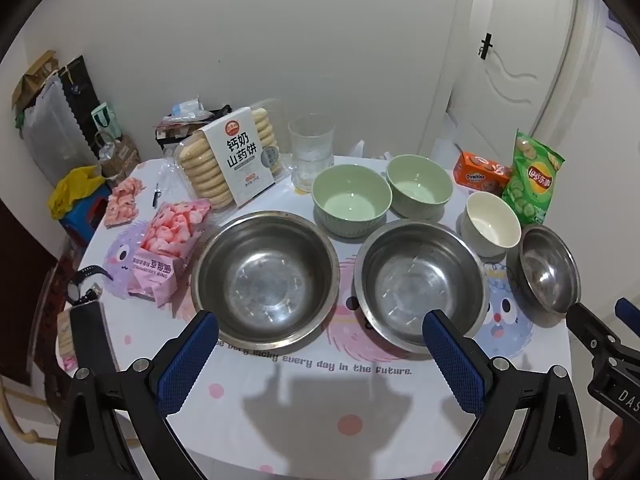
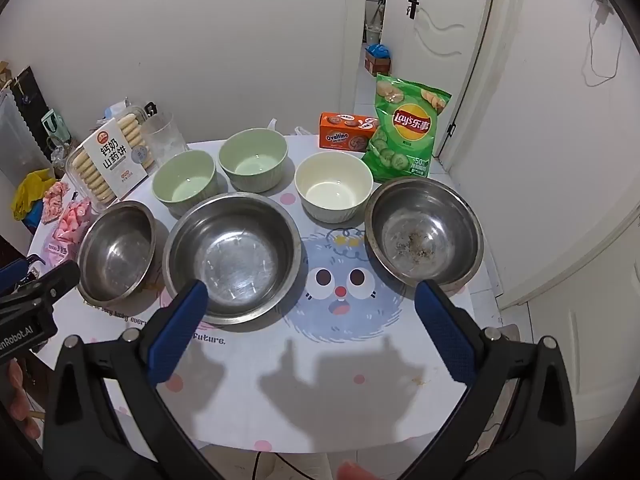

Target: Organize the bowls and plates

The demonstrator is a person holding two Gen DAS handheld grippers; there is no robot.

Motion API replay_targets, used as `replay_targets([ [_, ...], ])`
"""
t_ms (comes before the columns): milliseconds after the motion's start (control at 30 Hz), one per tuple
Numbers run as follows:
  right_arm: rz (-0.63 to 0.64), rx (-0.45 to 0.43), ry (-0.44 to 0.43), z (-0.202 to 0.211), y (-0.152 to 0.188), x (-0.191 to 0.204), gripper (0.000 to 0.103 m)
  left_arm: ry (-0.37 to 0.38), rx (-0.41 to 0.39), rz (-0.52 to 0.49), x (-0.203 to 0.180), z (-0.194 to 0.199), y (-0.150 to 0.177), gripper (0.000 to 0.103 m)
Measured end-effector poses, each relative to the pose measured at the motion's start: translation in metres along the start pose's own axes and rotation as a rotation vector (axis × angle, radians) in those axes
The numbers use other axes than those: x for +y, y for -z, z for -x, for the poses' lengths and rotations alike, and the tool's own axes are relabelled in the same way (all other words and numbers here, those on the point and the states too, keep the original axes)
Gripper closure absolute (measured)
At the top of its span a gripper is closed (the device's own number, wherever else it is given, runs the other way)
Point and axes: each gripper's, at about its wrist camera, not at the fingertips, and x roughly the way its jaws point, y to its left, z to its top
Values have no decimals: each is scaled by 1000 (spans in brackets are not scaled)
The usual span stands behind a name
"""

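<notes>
You see three scuffed, shiny round steel bowls [image 2: 234, 256], glossy pale-green ribbed ceramic bowls [image 2: 185, 182], a crinkly green foil chip bag [image 2: 408, 136] and a smooth printed plastic tablecloth [image 2: 360, 360].

A home room: ahead, a cartoon-print table [image 2: 256, 368] with bowls [image 2: 234, 258] and snack packs [image 2: 406, 130], a white door [image 2: 436, 40] beyond.

Three shiny silver bowls [image 2: 234, 256]. Two light green bowls [image 2: 253, 158], one cream bowl [image 2: 334, 186]. The tablecloth [image 2: 320, 360] is white with pink dots and a fuzzy blue monster. Green chip bag [image 2: 408, 136], orange box [image 2: 346, 131].
</notes>
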Motion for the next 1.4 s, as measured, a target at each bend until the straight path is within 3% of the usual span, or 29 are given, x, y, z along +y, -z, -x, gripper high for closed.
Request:
replay_targets([
  [1400,14,14,-9,-4,1,5,0,0,18,18,8,-4,1,0],
])
